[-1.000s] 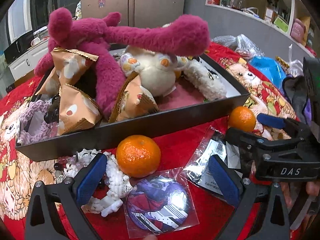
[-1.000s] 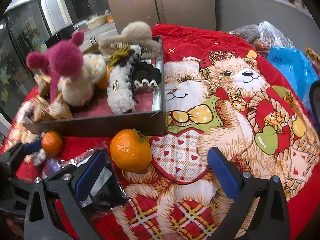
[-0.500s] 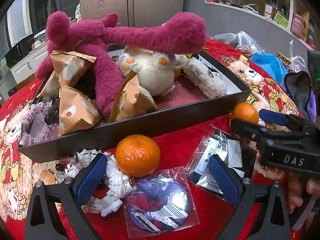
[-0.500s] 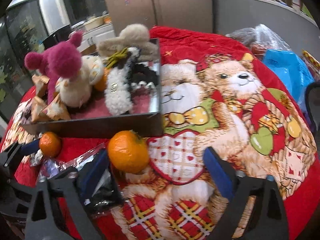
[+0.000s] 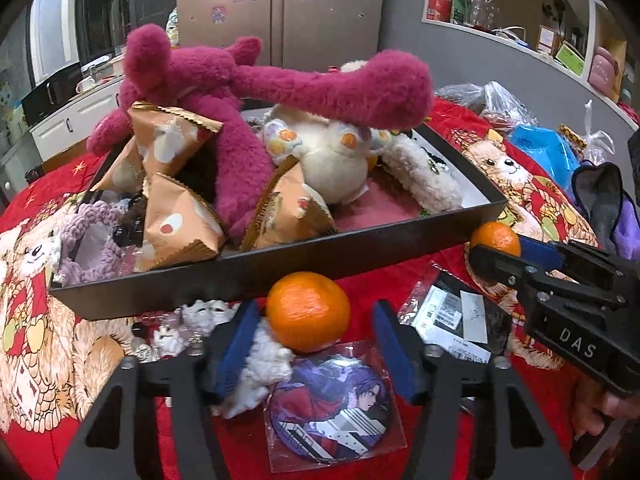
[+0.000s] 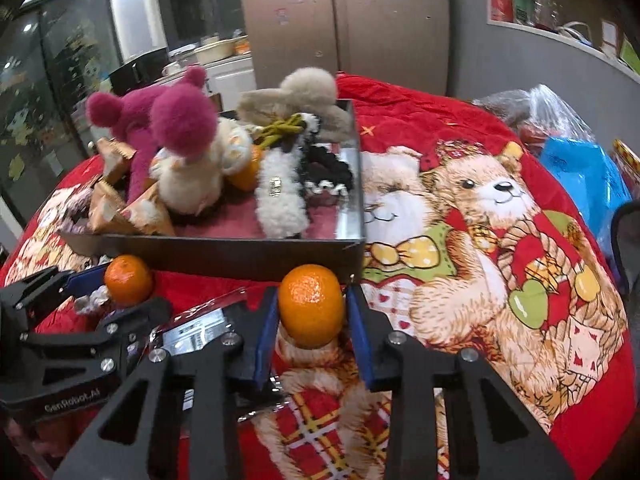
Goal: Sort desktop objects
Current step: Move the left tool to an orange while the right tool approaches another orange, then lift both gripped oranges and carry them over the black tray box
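Observation:
Two mandarins lie on the red bear-print cloth in front of a black tray [image 5: 280,264]. The left mandarin [image 5: 308,310] sits between the blue pads of my left gripper [image 5: 312,344]. Its jaws are closing, and a small gap still shows on each side of the fruit. My right gripper [image 6: 312,334] is shut on the right mandarin [image 6: 311,306], with both pads pressed against its sides. From the left wrist, the right gripper [image 5: 500,250] and its mandarin [image 5: 496,238] appear at the tray's near right corner. From the right wrist, the left gripper [image 6: 124,296] frames the other mandarin [image 6: 128,280].
The tray [image 6: 224,248] holds a magenta plush [image 5: 240,92], a cream plush, snack packets and fluffy hair ties. On the cloth near my left gripper lie a round badge in a sleeve [image 5: 332,400], a white fluffy tie [image 5: 256,356] and a bagged card [image 5: 456,320]. A blue bag [image 6: 580,172] sits far right.
The right gripper has shifted left around its mandarin and its jaws have closed onto it. The left gripper's jaws have narrowed around the other mandarin without moving away.

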Demonstrator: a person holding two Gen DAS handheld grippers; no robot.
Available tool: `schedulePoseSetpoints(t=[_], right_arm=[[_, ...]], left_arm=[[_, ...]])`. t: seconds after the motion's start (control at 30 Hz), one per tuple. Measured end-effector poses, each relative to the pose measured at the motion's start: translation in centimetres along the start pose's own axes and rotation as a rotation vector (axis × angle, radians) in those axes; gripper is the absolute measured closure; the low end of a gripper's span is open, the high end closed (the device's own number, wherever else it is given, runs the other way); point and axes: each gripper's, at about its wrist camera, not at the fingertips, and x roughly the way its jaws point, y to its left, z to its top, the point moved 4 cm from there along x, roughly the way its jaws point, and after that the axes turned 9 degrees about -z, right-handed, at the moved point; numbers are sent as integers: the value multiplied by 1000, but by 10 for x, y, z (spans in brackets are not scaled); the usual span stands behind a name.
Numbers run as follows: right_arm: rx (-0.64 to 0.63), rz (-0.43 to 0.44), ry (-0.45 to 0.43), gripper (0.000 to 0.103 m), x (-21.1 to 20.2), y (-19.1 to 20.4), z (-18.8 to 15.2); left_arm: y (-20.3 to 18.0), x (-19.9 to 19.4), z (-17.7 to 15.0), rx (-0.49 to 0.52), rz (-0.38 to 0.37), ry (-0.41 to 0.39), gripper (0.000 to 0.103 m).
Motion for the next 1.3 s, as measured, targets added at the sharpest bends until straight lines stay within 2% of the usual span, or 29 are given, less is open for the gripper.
schedulePoseSetpoints(t=[0.07,0.3,0.6,1.07,1.3], right_arm=[[1,5,-11,70,-1,0,0],[29,33,-6,70,0,-6,0],[49,50,-9,70,0,-10,-1],[9,48,-79,70,-15,-2,1],[43,123,-183,70,-36,-4,3]], left_arm=[[2,-2,1,-19,-2,-17,64],[6,-14,-1,-46,-59,-66,64],[4,-32,-4,-23,-107,-118,65],[16,-37,-6,-31,-80,-123,64],[28,-48,-1,-23,-74,-163,64]])
